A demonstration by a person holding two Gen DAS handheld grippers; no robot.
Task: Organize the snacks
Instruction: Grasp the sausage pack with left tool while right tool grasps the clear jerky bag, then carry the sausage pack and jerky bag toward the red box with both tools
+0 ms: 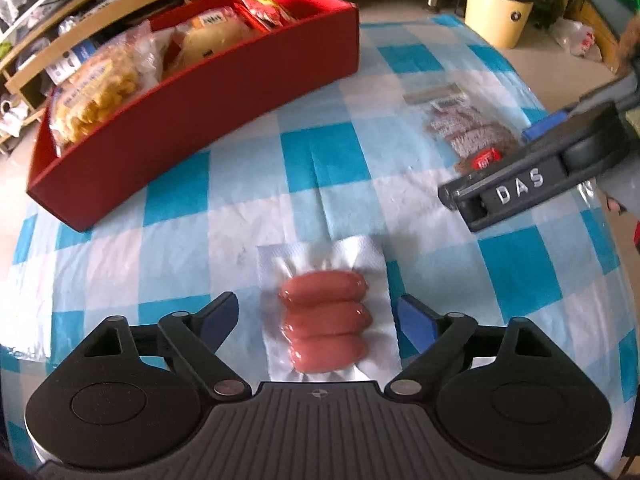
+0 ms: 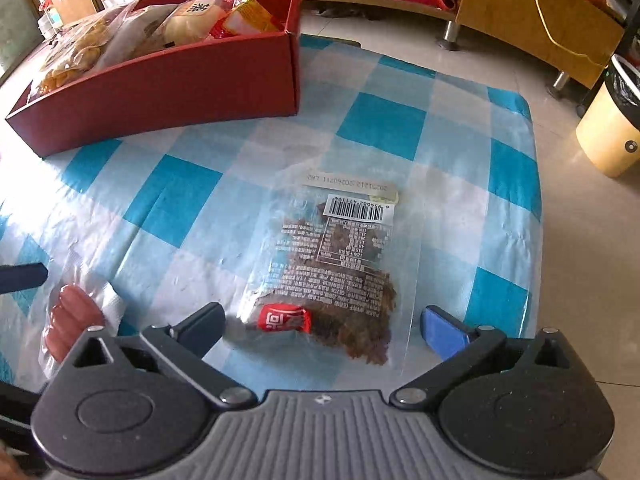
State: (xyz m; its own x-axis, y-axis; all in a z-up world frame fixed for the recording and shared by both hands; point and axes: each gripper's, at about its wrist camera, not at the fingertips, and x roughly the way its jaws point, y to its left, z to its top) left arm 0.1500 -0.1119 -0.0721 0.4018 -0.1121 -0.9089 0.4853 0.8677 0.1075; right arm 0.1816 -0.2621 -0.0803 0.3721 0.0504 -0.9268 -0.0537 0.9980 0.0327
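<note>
Two close, downward wrist views

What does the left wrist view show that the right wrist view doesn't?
Only the left wrist view shows the whole sausage pack, three sausages between the open left gripper, and the right gripper from outside. Only the right wrist view shows the dried-meat bag's barcode label clearly, with the bag between the open right gripper. Both show the red box of snacks, the checked tablecloth and the yellow bin.

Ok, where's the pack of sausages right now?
The sausage pack lies flat on the checked tablecloth, between the open left claw tips in the left wrist view, nearer than the red box.
</note>
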